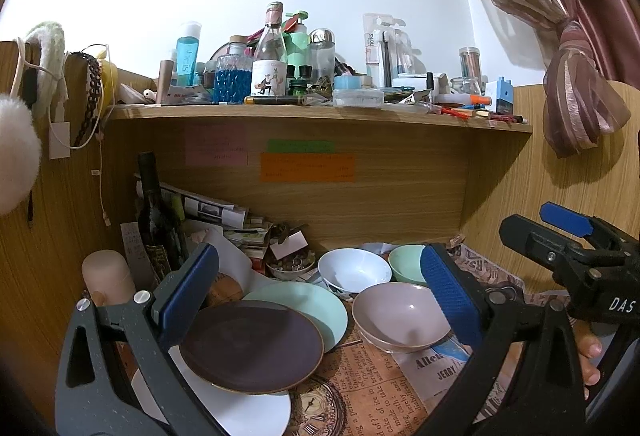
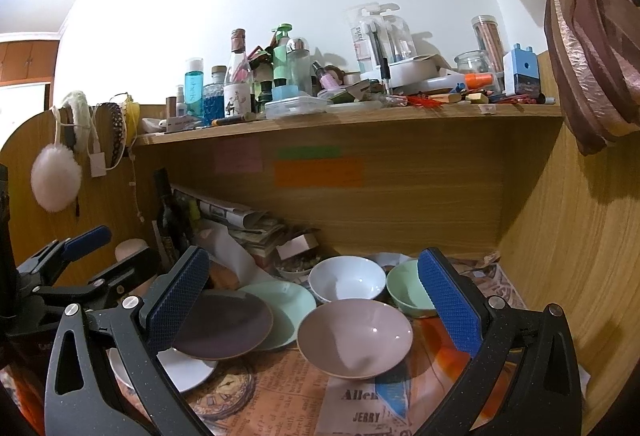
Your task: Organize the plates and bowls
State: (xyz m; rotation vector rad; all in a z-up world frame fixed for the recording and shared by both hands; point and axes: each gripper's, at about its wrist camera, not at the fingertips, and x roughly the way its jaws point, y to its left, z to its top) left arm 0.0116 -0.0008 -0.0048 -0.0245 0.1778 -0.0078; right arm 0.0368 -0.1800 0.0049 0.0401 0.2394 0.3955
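Three plates overlap on the newspaper-covered desk: a dark purple plate [image 1: 250,346] [image 2: 224,328] rests partly on a mint plate [image 1: 316,304] [image 2: 288,304] and a white plate [image 1: 248,412] [image 2: 188,368]. To their right stand a pink bowl [image 1: 400,316] [image 2: 354,336], a white bowl [image 1: 354,270] [image 2: 346,278] and a mint bowl [image 1: 406,264] [image 2: 408,290]. My left gripper [image 1: 319,256] hovers open above the plates, holding nothing. My right gripper [image 2: 314,254] is open over the pink bowl, also empty.
A wine bottle [image 1: 154,211], a newspaper pile [image 1: 216,211] and a small dish of trinkets [image 1: 292,266] crowd the back left. A cluttered shelf [image 1: 320,113] overhangs the desk. Wooden walls close in on the left, back and right. A curtain [image 1: 576,107] hangs at the right.
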